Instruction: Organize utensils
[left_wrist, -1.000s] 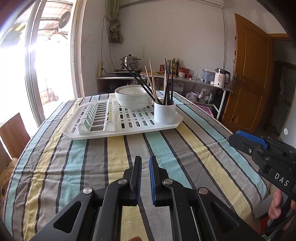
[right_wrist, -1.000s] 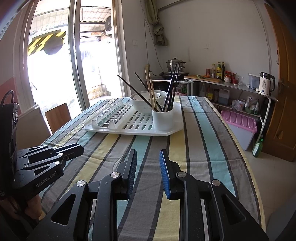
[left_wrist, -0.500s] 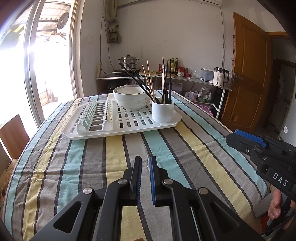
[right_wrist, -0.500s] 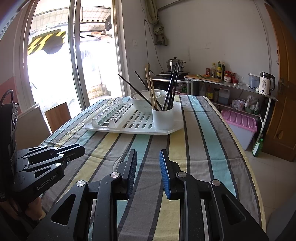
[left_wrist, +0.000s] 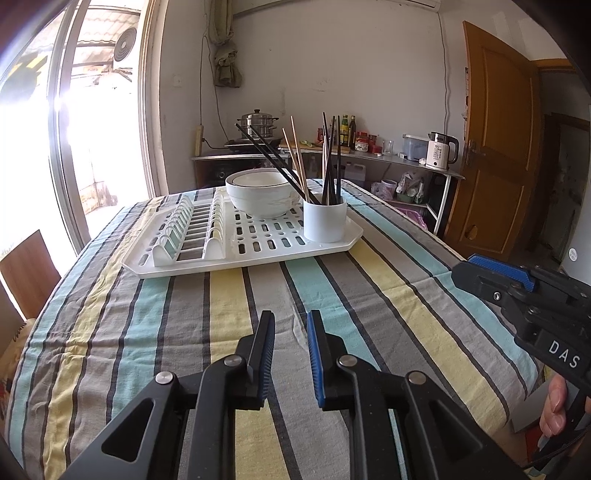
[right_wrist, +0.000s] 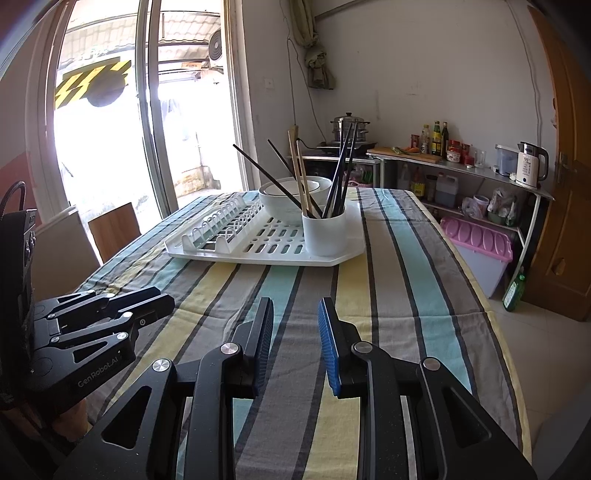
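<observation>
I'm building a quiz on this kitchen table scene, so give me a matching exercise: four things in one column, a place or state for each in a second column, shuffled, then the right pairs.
Things
1. chopsticks
2. bowl
3. white cup
4. left tool

Places or states
A. at the near right corner of the drying rack
B. over the striped tablecloth, nothing between its opening jaws
C. standing in the cup
D. on the rack behind the cup

Pairs: 1-C, 2-D, 3-A, 4-B

left claw (left_wrist: 290, 326) opening, gap wider, empty
</observation>
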